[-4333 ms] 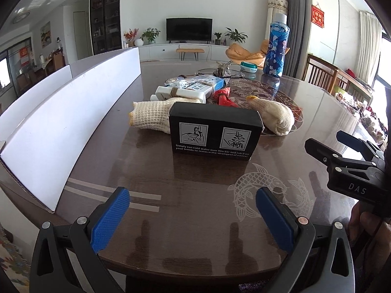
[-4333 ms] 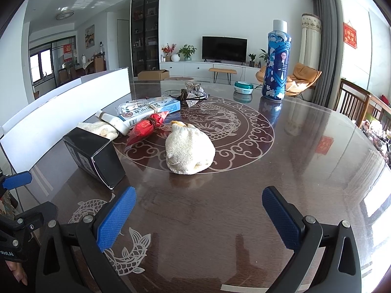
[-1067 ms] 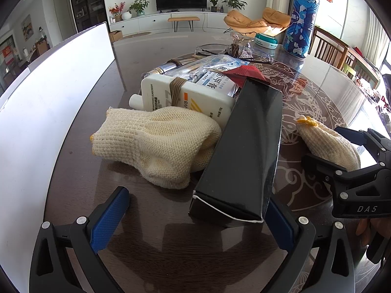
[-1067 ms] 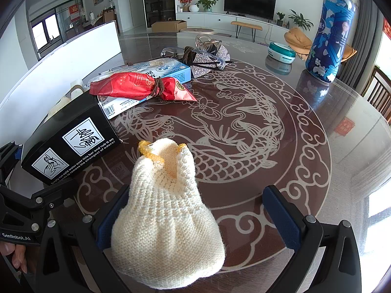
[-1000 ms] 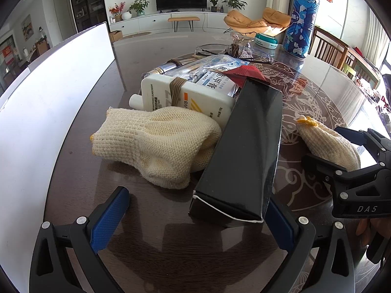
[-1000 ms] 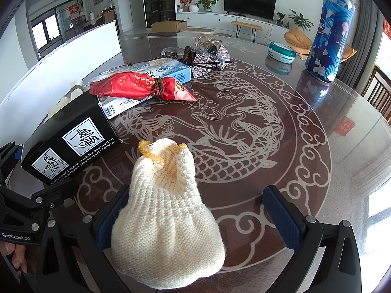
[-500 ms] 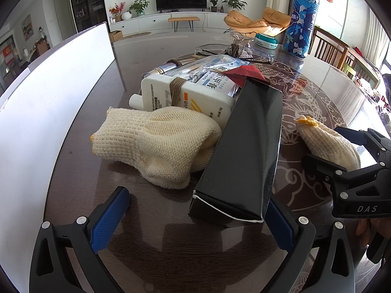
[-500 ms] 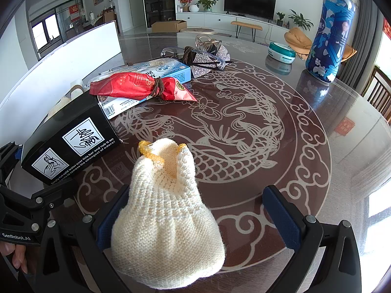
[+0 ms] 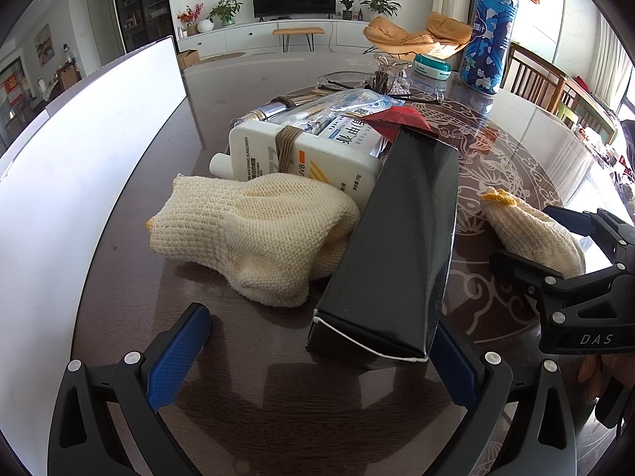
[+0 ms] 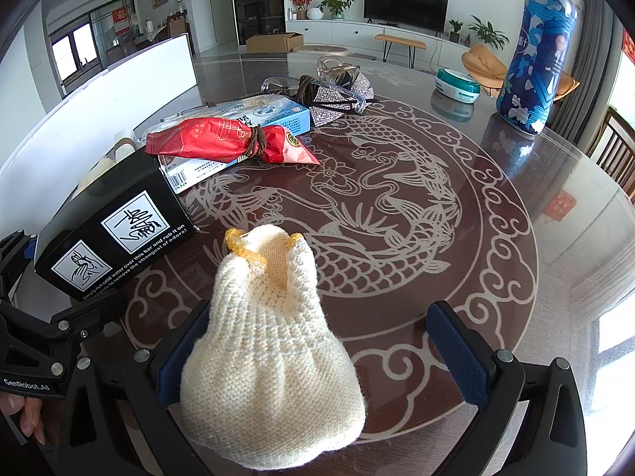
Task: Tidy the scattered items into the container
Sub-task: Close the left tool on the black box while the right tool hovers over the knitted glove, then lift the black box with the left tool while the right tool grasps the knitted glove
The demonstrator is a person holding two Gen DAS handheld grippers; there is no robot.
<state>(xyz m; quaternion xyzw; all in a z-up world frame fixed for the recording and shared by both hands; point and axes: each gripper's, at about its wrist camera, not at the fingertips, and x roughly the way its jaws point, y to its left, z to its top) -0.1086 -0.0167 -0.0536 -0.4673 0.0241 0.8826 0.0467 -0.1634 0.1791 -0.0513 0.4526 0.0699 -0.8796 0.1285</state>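
Nothing has shifted since 0.5 s ago; both grippers hold position. Left gripper [image 9: 313,353] spread wide, near end of the black box [image 9: 397,254] between its pads, right pad just beside the box. Right gripper [image 10: 321,353] spread wide around a cream knit glove [image 10: 270,357] lying on the table [image 10: 496,238]. Second knit glove [image 9: 254,230] lies against the box. White container wall [image 9: 79,158] stands left.
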